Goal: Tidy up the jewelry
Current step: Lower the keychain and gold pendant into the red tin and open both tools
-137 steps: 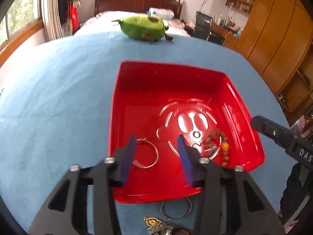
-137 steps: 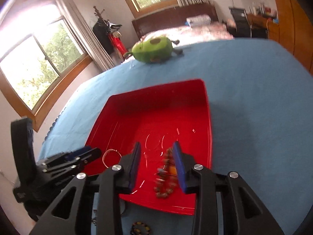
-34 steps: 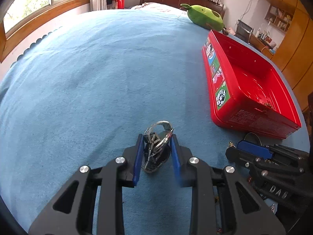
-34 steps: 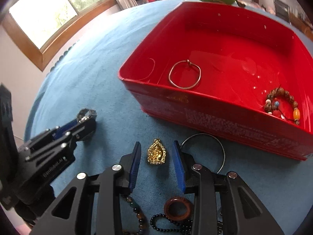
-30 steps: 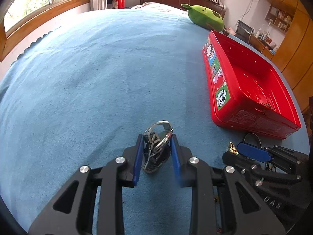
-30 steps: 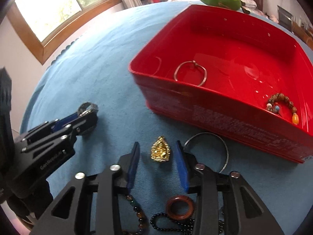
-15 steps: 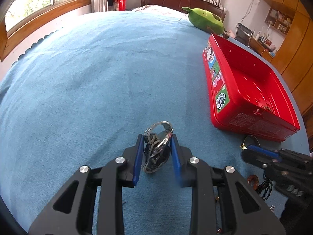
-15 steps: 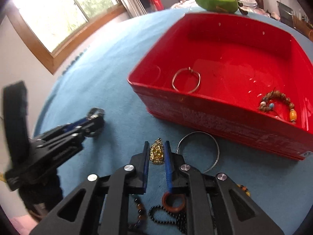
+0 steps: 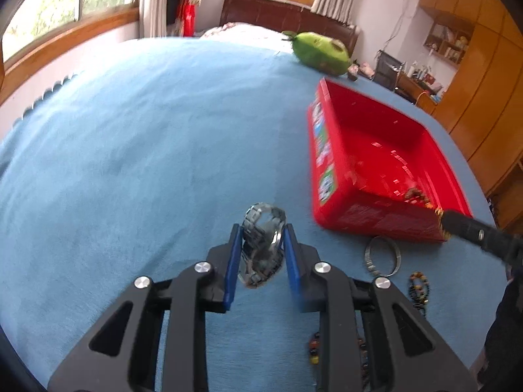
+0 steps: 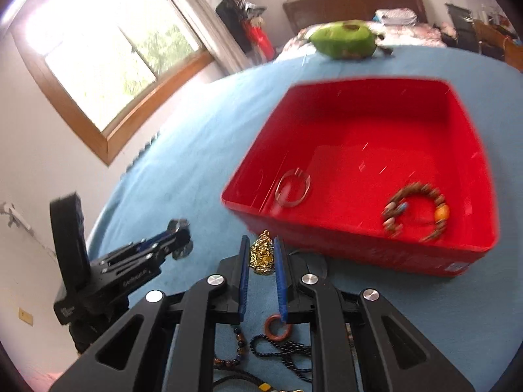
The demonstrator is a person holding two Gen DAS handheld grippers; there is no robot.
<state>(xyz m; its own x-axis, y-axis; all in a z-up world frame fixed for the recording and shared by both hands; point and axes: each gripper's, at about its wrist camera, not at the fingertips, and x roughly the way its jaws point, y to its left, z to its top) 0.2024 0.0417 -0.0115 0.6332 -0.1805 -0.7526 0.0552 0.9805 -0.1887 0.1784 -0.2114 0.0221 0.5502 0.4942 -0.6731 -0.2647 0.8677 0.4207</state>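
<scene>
Both grippers now carry a piece: right gripper [image 10: 261,254] fingers have closed on the gold pendant [image 10: 262,256] and lifted it toward the red tray [image 10: 359,254]; left gripper [image 9: 261,248] fingers stay clamped on the silver watch [image 9: 261,245], ready to follow.

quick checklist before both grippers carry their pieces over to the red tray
1. Left gripper shut on the metal watch: ok, the band sits between both fingers.
2. Right gripper shut on the gold pendant: ok, pinched between the fingers and raised off the cloth.
3. Landing space in the red tray: ok, the silver bangle and wooden bead bracelet lie near the front and the back floor is bare.
4. Pendant clears the tray's near wall: cannot tell, it is close to it and blurred.
5. Grip firmness on the watch: cannot tell.
6. Loose pieces left on the blue cloth: not ok, a silver ring bangle and bead strands remain.
</scene>
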